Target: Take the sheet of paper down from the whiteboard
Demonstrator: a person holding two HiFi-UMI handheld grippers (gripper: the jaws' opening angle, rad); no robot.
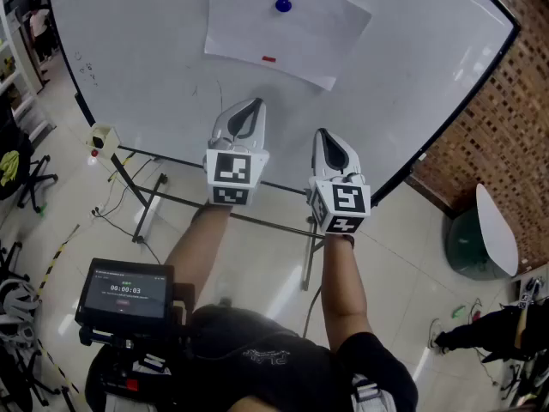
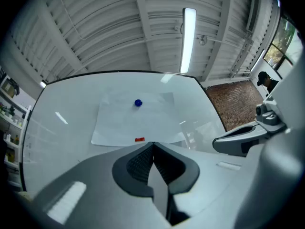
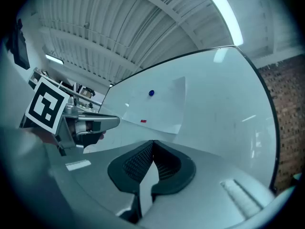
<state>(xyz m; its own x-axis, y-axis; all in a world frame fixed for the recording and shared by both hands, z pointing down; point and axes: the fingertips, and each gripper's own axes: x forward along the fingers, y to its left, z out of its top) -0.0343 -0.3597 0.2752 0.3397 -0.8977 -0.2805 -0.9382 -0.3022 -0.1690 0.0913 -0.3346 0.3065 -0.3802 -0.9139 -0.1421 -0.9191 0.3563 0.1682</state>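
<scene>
A white sheet of paper [image 1: 287, 28] hangs on the whiteboard [image 1: 129, 67], pinned by a round blue magnet [image 1: 283, 5] near its top and a small red magnet [image 1: 269, 58] near its lower edge. The same paper [image 2: 136, 120] with its blue magnet [image 2: 138, 102] and red magnet [image 2: 139, 139] shows in the left gripper view, and the paper [image 3: 159, 109] in the right gripper view. My left gripper [image 1: 255, 104] and right gripper [image 1: 322, 133] are both shut and empty, held side by side below the sheet, apart from it.
The whiteboard stands on a metal frame [image 1: 171, 200]. A brick wall [image 1: 497, 101] lies to the right, with a green bin and white lid [image 1: 480, 234] below it. A small screen [image 1: 124, 290] sits at the person's left. Chairs and cables stand at the far left.
</scene>
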